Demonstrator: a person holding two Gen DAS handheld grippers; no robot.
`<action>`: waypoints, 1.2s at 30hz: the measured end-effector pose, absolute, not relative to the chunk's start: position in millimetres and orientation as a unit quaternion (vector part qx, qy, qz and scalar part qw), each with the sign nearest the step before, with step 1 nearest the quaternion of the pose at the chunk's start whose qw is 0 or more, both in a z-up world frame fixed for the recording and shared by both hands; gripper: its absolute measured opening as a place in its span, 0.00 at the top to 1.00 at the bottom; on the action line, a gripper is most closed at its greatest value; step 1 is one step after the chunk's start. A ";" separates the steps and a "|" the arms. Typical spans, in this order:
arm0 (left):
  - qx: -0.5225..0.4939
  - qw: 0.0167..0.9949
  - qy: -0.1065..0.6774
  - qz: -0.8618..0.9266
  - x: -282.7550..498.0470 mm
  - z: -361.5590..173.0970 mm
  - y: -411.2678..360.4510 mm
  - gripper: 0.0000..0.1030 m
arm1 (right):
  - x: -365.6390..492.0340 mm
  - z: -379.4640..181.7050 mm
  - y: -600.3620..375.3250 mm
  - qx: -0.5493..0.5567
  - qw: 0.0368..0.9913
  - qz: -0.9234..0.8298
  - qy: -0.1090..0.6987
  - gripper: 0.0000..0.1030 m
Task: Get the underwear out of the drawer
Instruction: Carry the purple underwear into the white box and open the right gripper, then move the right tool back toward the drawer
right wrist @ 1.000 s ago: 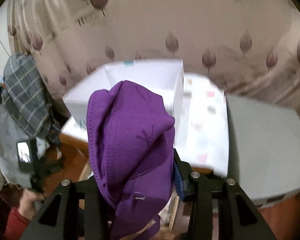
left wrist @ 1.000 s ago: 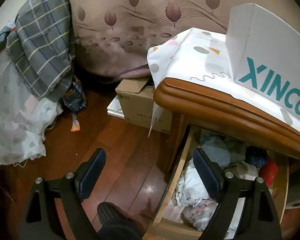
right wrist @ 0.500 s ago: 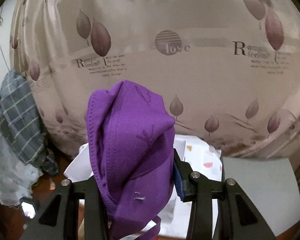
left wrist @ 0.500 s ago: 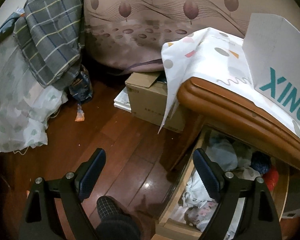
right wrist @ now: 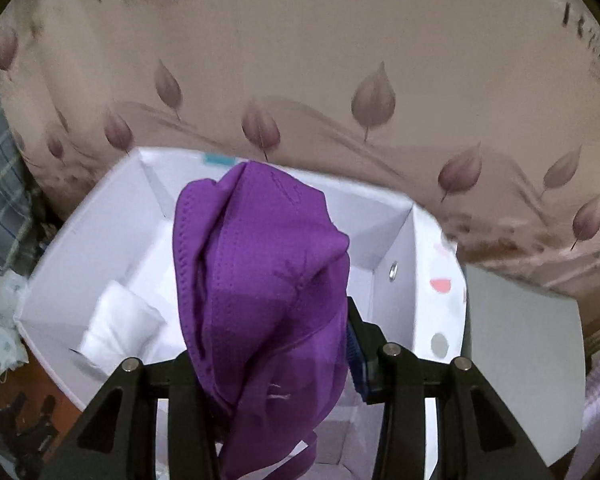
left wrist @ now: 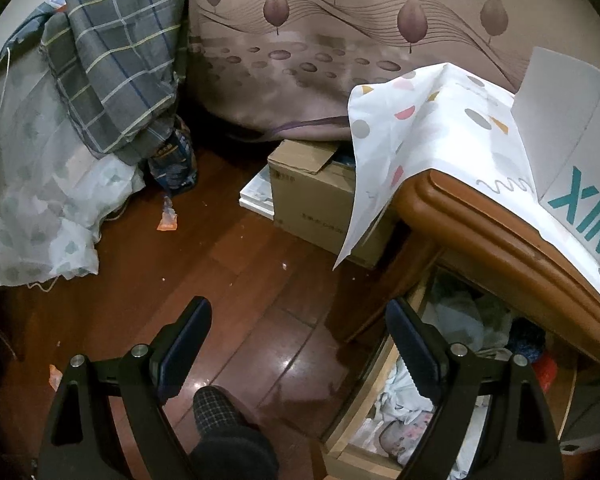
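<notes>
Gripping a purple piece of underwear (right wrist: 260, 280), the right gripper (right wrist: 274, 344) is holding it bunched between its fingers above an open white box (right wrist: 400, 248). The cloth is standing up in a folded hump and trailing a strap down past the fingers, covering most of the left finger; the blue pad of the right finger (right wrist: 356, 356) is pressing against the cloth's edge. Inside the box a rolled white cloth (right wrist: 118, 324) is lying near the left wall. The box is sitting on a dotted white cover (right wrist: 440, 312), with a leaf-patterned curtain (right wrist: 340, 60) hanging behind it.

The left gripper (left wrist: 296, 344) is hanging spread wide and empty over the dark wooden floor (left wrist: 220, 272), its right finger (left wrist: 412, 352) overlapping the edge of the open drawer (left wrist: 364, 412). The drawer is lying pulled out under the wooden tabletop (left wrist: 500, 232) and is holding a jumble of pale, blue and red clothes (left wrist: 460, 328). A cardboard box (left wrist: 320, 200) is standing on the floor by the table, and a plaid cloth (left wrist: 116, 56) is draped over a pale sheet at the left. A dark slippered foot (left wrist: 228, 432) is showing at the bottom edge.
</notes>
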State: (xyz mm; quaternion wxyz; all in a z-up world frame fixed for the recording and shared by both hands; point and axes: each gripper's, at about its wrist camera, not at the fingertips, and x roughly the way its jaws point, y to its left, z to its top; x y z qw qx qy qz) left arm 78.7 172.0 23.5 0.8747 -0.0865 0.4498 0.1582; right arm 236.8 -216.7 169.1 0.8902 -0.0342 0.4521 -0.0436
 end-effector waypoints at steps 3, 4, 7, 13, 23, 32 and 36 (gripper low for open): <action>-0.091 0.875 0.452 0.150 79.7 23.1 170.1 0.16 | 242.6 153.7 -222.4 -0.029 0.879 -0.049 0.474 0.54; -0.091 0.875 0.452 0.148 79.8 23.2 169.9 0.16 | 243.3 148.4 -224.7 -0.025 0.876 -0.051 0.480 0.52; -0.087 0.876 0.452 0.146 80.0 23.8 167.8 0.16 | 243.0 141.6 -227.2 -0.029 0.872 -0.055 0.486 0.44; -0.087 0.876 0.453 0.144 79.5 23.8 166.2 0.16 | 229.6 164.6 -227.0 -0.023 0.891 -0.054 0.450 0.33; -0.086 0.876 0.455 0.139 79.3 25.0 166.8 0.16 | 143.1 223.4 -219.2 -0.021 0.909 0.001 0.417 0.30; -0.081 0.875 0.456 0.140 79.9 25.3 164.6 0.16 | 53.7 150.9 -210.6 -0.021 0.859 0.064 0.508 0.26; -0.082 0.876 0.455 0.142 81.1 25.0 163.2 0.16 | 48.9 84.0 -204.4 0.007 0.820 0.077 0.567 0.26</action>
